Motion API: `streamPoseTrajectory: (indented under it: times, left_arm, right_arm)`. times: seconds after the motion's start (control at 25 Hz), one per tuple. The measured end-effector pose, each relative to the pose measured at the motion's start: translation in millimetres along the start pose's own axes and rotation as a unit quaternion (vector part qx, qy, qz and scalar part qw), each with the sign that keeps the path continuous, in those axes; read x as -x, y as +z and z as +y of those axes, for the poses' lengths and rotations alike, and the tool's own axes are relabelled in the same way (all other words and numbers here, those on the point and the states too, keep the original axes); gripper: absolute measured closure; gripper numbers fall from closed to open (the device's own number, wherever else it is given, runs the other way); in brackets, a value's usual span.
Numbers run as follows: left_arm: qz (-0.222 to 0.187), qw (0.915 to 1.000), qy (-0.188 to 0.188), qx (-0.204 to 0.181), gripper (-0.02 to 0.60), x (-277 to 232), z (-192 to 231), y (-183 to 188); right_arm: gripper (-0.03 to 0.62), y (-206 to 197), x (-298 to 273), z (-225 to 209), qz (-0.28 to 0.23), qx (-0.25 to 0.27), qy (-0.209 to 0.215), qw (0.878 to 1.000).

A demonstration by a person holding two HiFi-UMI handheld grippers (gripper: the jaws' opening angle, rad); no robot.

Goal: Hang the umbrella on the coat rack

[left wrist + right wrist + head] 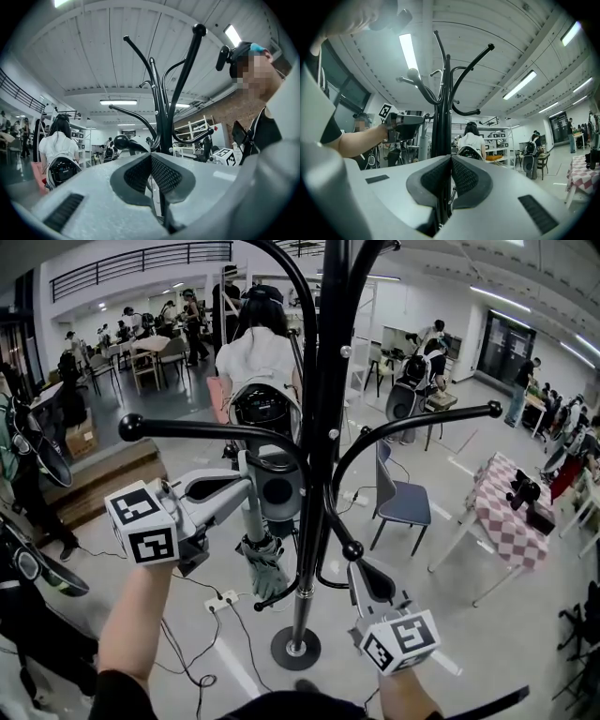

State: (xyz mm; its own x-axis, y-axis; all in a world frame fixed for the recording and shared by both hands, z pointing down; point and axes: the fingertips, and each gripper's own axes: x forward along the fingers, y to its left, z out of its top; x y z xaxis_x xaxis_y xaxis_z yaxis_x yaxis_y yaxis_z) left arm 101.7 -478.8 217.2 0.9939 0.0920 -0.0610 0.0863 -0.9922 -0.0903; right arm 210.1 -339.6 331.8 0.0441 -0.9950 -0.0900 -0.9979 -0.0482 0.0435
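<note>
The black coat rack [317,427] stands right in front of me on a round base [295,648], with curved hooks ending in balls. A grey folded umbrella [262,563] hangs upright just left of the pole, under a long hook [216,430]. My left gripper [246,486] is shut at the top of the umbrella's handle. In the left gripper view its pads [140,171] meet, and the handle's pale top [137,143] peeks over them. The right gripper [361,568] is shut on nothing, low and right of the pole, beneath a hook ball [352,549]. In the right gripper view the pole [440,117] stands behind the right gripper [451,157], and the umbrella [424,145] hangs under the left gripper [417,122].
A power strip and cables [220,601] lie on the floor left of the base. A grey chair [398,498] stands behind the rack. Further right is a table with a checked cloth [511,512]. A person in white [258,357] stands beyond the rack, and a wooden platform [103,479] is at left.
</note>
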Motion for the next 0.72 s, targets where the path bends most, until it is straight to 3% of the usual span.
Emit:
streamPoseTrajectory:
  times: [0.72]
  left_arm:
    - [-0.023,0.9984,0.029,0.043,0.572,3.4,6.8,-14.9]
  right_arm:
    - [0.588,0.7,14.4,10.3,0.003,0.003,0.005,1.000]
